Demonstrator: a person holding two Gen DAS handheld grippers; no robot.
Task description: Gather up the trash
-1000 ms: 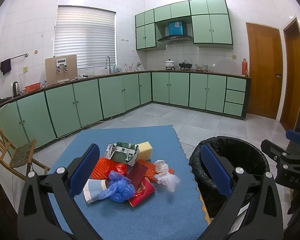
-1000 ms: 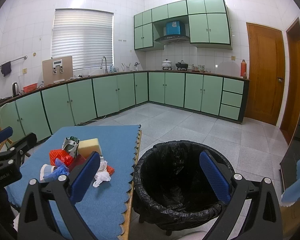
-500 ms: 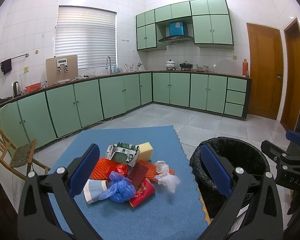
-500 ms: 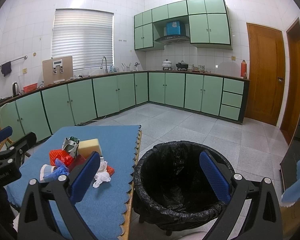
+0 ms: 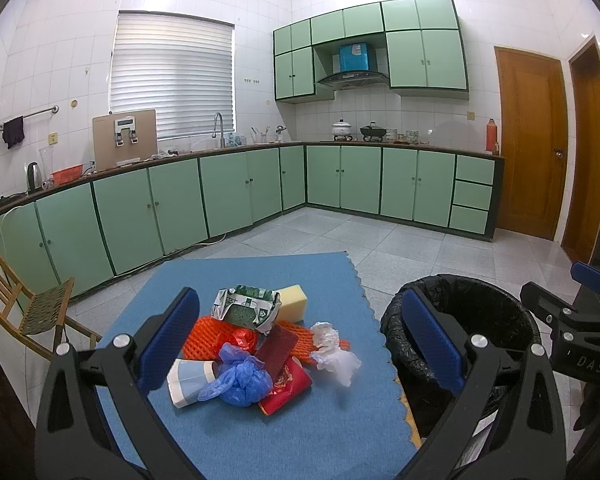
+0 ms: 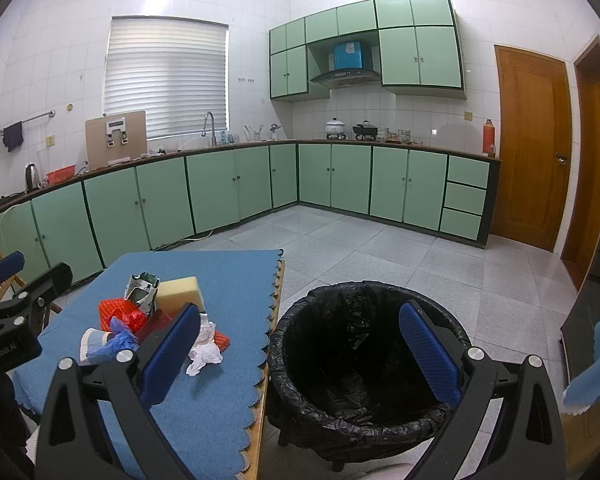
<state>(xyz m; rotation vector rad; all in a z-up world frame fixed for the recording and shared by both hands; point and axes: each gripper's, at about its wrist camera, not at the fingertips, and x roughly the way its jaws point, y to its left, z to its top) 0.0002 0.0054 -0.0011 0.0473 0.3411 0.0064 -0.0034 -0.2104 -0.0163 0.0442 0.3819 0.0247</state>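
While both grippers hang wide apart and empty, nothing is collected yet.
Lower centre, the left gripper (image 5: 300,340) frames the trash pile (image 5: 260,344) on the blue mat (image 5: 324,432); the right gripper (image 6: 300,344) faces the bin (image 6: 364,364) at lower right. Light tissue (image 5: 334,346) or glove (image 5: 238,376) could slip, dropping short of the rim.

Glossy black plastic bin liner (image 6: 360,360); matt blue cloth mat (image 5: 260,432).

One bin (image 6: 364,360), one sponge (image 5: 292,307), one paper cup (image 5: 190,376), two claws (image 5: 300,340)

Bright, sharp — fisheye-bent edges, wall glare
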